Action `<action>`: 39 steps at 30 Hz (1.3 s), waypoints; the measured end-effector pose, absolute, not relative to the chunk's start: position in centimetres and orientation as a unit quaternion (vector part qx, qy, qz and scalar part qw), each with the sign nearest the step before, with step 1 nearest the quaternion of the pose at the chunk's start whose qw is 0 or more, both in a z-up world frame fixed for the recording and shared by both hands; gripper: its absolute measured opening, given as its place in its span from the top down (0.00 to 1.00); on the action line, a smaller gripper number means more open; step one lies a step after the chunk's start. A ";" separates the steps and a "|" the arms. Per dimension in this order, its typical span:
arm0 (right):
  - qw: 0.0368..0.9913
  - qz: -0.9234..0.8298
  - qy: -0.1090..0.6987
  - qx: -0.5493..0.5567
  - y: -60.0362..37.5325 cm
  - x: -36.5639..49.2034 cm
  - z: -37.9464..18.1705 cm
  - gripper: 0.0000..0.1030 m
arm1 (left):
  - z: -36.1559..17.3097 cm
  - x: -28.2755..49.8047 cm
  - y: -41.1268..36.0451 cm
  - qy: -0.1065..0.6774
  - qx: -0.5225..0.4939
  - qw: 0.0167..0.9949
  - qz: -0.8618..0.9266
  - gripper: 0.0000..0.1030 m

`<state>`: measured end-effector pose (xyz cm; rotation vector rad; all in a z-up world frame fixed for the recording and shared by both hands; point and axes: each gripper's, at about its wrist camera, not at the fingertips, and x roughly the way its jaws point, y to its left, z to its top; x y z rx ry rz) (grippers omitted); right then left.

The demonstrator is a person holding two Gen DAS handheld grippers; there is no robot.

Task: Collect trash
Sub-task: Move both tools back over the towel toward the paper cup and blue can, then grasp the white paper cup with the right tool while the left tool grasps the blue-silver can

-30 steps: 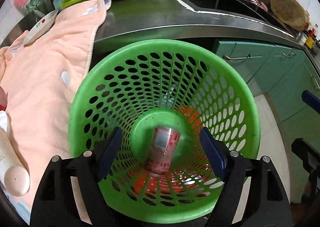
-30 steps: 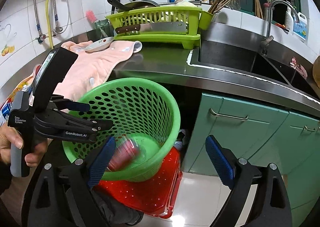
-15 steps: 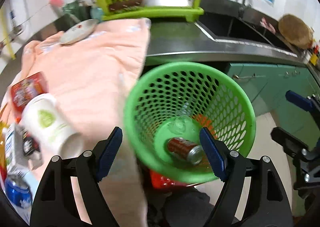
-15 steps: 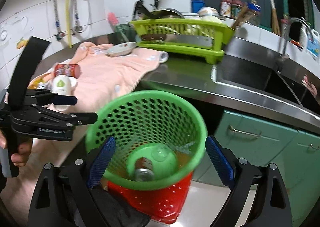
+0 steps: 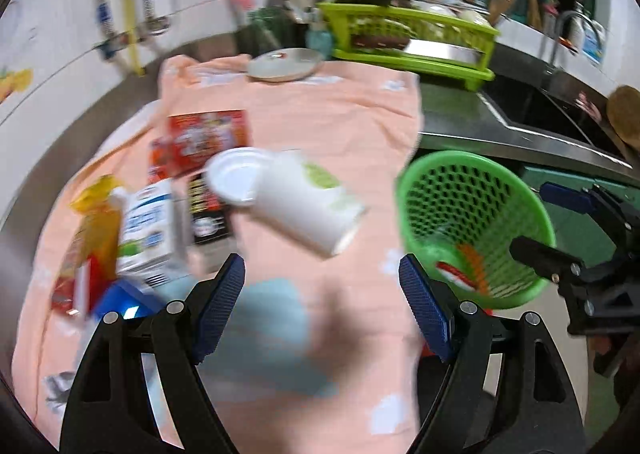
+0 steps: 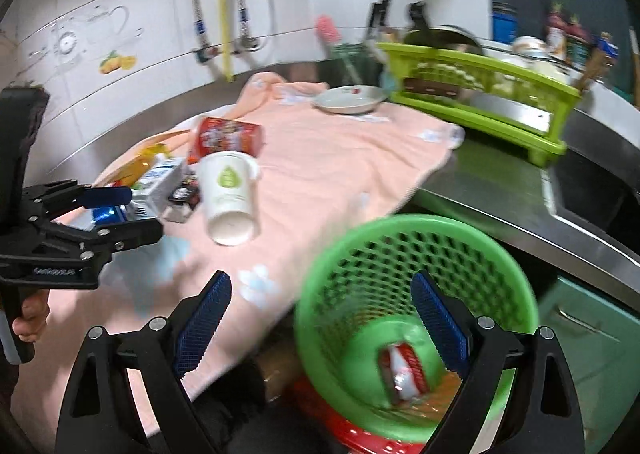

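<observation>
Through the left wrist camera: looked straight down into the green basket a moment before, then swung away and up over the pink towel on the counter. Kept the left gripper wide open, with nothing between the blue pads. Left a red can at the bottom of the basket, just past the counter's front edge. Faced a white paper cup lying on its side near the middle of the towel. Found more trash beyond it toward the counter's left end: a red packet, a white carton and a yellow bag, all blurry. Through the right wrist camera: swung the same way, but less far. Kept the right gripper wide open too, holding nothing, with the basket still partly between the fingers and the can resting inside. Probably meant one piece of trash done and the hands free for the next. Looked like the cup would come next, being nearest to the open left gripper. Could roll on the soft towel if nudged.
</observation>
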<state>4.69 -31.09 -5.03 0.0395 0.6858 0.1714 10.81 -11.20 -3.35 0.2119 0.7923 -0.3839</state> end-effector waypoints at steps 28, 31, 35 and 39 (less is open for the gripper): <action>0.900 0.157 0.402 -0.061 -20.5 19.3 -8.3 0.23 | -6.0 12.2 3.2 0.408 0.121 0.899 -0.099 0.24; 0.898 0.154 0.407 -0.063 -20.4 20.0 -8.7 0.25 | -6.4 12.8 3.1 0.412 0.137 0.895 -0.106 0.24; 0.895 0.154 0.414 -0.067 -20.1 20.6 -9.1 0.33 | -7.2 13.5 2.9 0.421 0.161 0.886 -0.108 0.24; 0.892 0.154 0.420 -0.067 -20.0 20.4 -9.5 0.39 | -7.6 13.8 2.7 0.424 0.181 0.881 -0.107 0.24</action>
